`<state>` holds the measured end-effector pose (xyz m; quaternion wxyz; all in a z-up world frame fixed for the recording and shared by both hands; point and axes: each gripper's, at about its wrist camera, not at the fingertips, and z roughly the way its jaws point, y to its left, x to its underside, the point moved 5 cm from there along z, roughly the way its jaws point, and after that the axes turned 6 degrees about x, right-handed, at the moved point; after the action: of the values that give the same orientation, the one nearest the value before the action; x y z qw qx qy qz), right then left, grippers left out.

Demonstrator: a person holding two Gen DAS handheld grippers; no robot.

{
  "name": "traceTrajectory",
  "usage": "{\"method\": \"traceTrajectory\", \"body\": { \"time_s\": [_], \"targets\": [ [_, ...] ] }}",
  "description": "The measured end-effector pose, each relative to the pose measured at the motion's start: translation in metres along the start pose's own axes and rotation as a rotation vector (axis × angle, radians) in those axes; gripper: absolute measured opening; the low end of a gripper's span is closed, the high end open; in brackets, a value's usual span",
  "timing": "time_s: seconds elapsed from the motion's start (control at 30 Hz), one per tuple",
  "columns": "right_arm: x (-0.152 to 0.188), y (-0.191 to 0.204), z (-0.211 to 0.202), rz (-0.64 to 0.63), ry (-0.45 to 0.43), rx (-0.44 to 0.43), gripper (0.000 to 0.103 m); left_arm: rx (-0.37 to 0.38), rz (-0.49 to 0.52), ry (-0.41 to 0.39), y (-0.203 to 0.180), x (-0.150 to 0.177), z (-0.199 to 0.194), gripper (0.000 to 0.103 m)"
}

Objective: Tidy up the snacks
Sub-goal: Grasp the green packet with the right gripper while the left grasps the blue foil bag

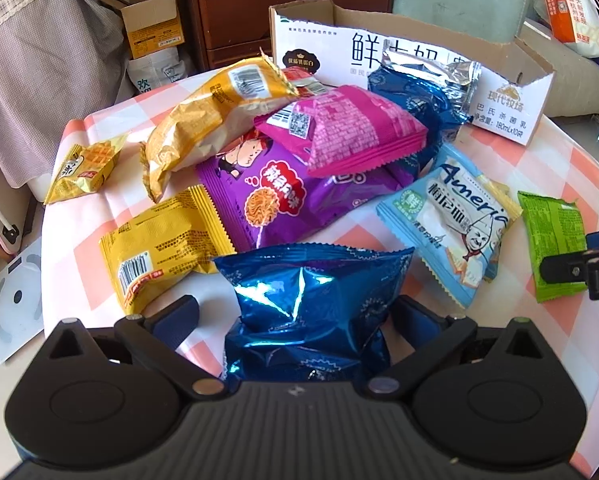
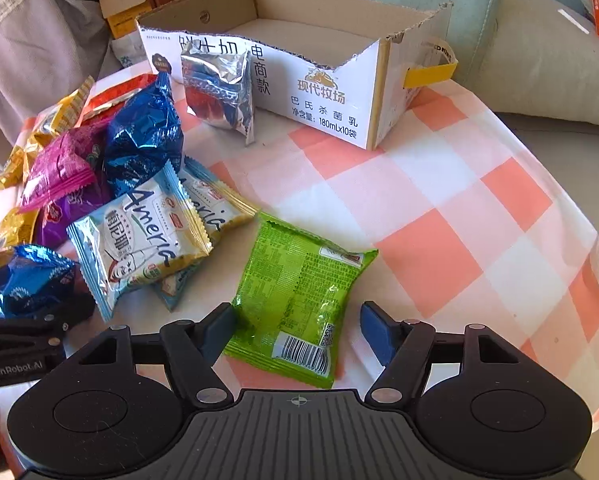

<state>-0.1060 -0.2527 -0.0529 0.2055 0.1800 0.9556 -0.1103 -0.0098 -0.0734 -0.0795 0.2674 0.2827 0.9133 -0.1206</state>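
Observation:
My left gripper [image 1: 295, 316] is open around a shiny blue snack bag [image 1: 311, 292] that lies between its fingers; the same bag shows in the right wrist view [image 2: 31, 280]. My right gripper [image 2: 297, 328] is open with a green snack packet [image 2: 299, 296] lying flat between its fingers on the checked tablecloth [image 2: 451, 216]. A pile of snacks lies beyond: a purple noodle bag [image 1: 283, 200], a pink bag [image 1: 339, 128], yellow bags [image 1: 219, 116], a light blue cracker packet [image 1: 455, 216]. An open white cardboard box [image 2: 323, 92] stands at the back.
A silver foil bag [image 2: 219, 88] leans against the box front. A small waffle packet [image 1: 83, 168] lies near the table's left edge. A cabinet [image 1: 291, 8], a chair and small cartons surround the round table; a scale [image 1: 15, 300] lies on the floor.

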Motion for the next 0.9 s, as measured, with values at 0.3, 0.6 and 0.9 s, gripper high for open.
{"method": "traceTrajectory", "body": {
  "time_s": [0.3,0.6,0.9],
  "targets": [
    [-0.003,-0.012,-0.001,0.138,0.039,-0.094,0.072,0.005,0.052,0.014,-0.012,-0.001,-0.002,0.102],
    [0.002,0.008,0.003,-0.015,0.004,-0.029,0.056,0.070,0.104,0.000,-0.025,-0.001,-0.010,0.069],
    [0.020,0.020,-0.023,-0.101,-0.052,-0.070,0.049,0.037,0.179,-0.031,-0.036,0.002,-0.025,0.062]
  ]
}}
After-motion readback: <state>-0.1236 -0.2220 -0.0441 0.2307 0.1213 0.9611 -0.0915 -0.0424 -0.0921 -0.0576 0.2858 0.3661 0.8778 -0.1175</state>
